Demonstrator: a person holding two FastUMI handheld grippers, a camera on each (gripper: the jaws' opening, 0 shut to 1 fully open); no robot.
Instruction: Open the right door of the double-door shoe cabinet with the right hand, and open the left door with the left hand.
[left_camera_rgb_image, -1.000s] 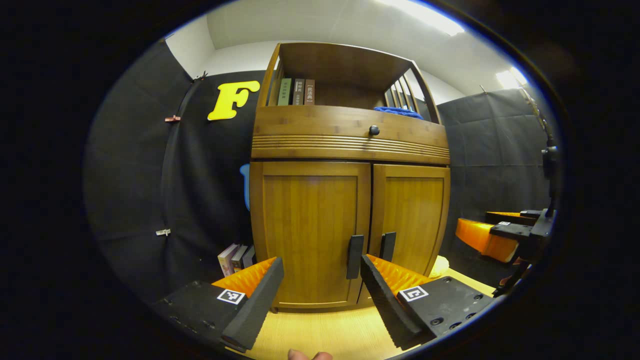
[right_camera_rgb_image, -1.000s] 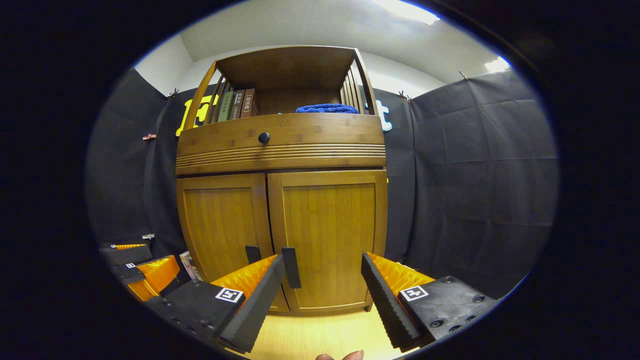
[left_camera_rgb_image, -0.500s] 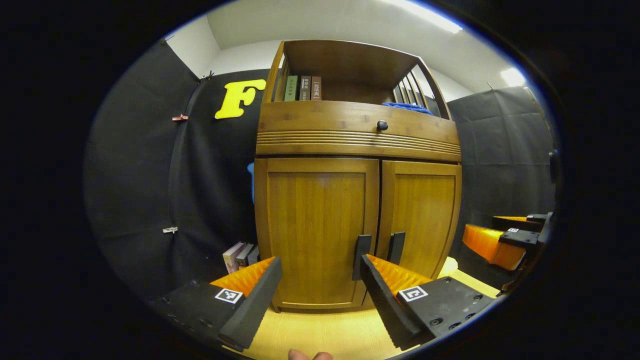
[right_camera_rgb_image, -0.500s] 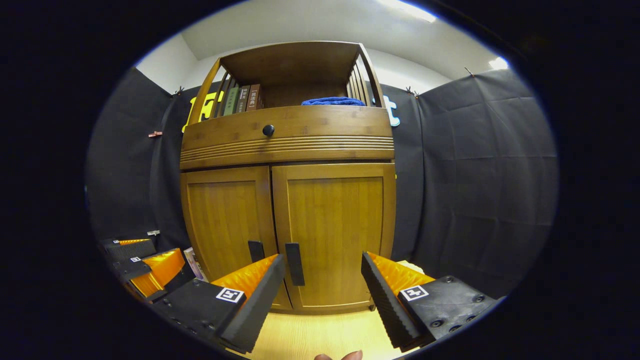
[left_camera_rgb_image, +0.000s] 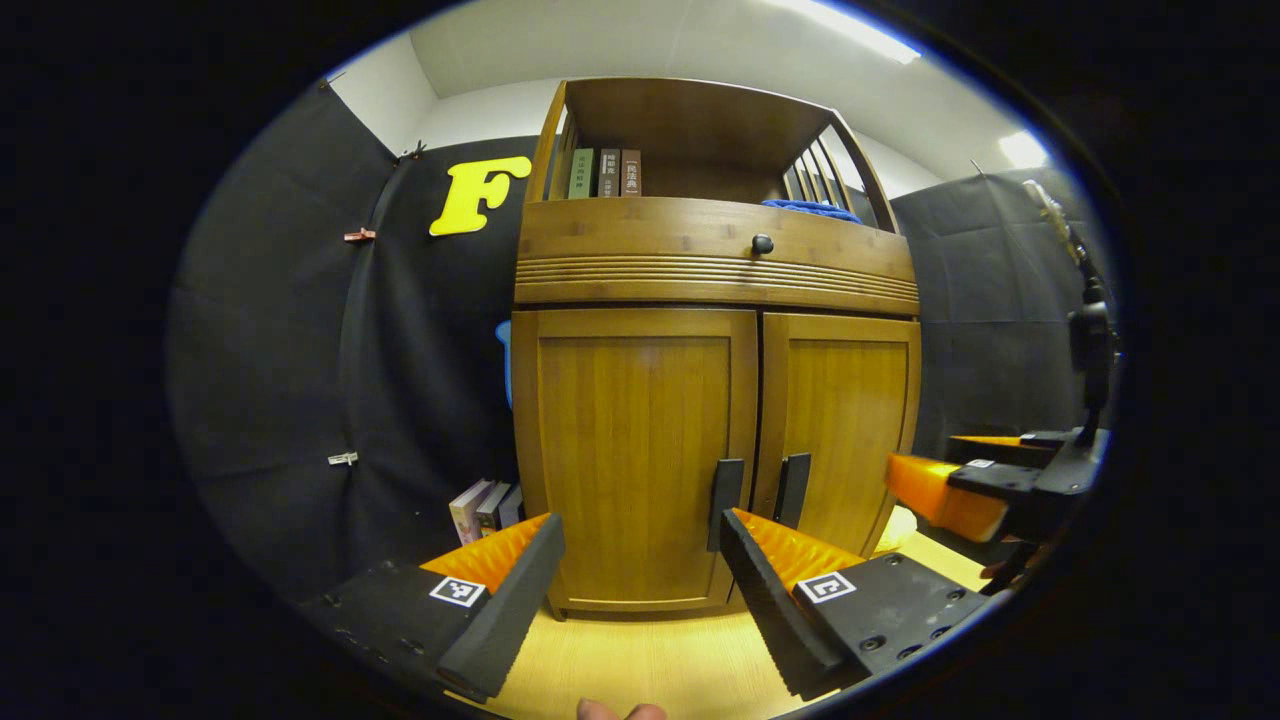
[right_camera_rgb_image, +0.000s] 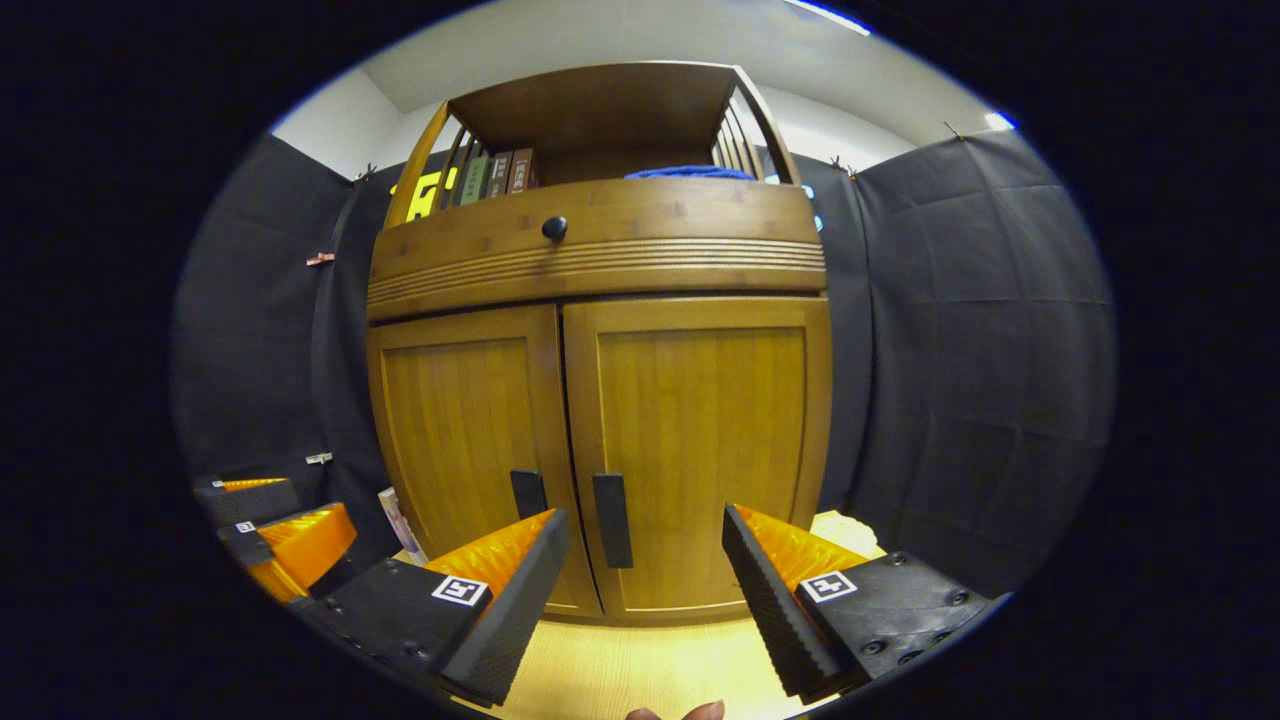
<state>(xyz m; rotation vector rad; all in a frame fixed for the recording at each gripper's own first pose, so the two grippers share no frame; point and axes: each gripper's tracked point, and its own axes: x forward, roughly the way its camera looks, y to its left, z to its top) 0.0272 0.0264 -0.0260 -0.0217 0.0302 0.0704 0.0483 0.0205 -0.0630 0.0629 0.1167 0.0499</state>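
A wooden shoe cabinet (left_camera_rgb_image: 715, 270) (right_camera_rgb_image: 600, 260) stands ahead with both doors shut. Its left door (left_camera_rgb_image: 635, 450) (right_camera_rgb_image: 465, 440) and right door (left_camera_rgb_image: 845, 425) (right_camera_rgb_image: 705, 450) each carry a dark vertical handle near the middle seam: left handle (left_camera_rgb_image: 725, 490) (right_camera_rgb_image: 527, 492), right handle (left_camera_rgb_image: 793, 488) (right_camera_rgb_image: 612, 520). My left gripper (left_camera_rgb_image: 640, 580) is open, short of the left door, nothing between its fingers. My right gripper (right_camera_rgb_image: 645, 580) is open too, a little short of the right door, with the right handle just inside its left finger. In the left gripper view the right gripper (left_camera_rgb_image: 990, 485) shows at the right edge; in the right gripper view the left gripper (right_camera_rgb_image: 275, 530) shows low on the left.
The cabinet rests on a light wood surface (left_camera_rgb_image: 650, 665). Above the doors is a drawer with a round knob (left_camera_rgb_image: 762, 243); the open shelf holds books (left_camera_rgb_image: 603, 172) and a blue cloth (left_camera_rgb_image: 810, 208). More books (left_camera_rgb_image: 485, 508) lean at the cabinet's left foot. Black cloth walls surround.
Both grippers have come closer to the cabinet, most clearly the right one; the doors look larger. In the left gripper view the right gripper has moved inward toward the right door. Doors stay shut.
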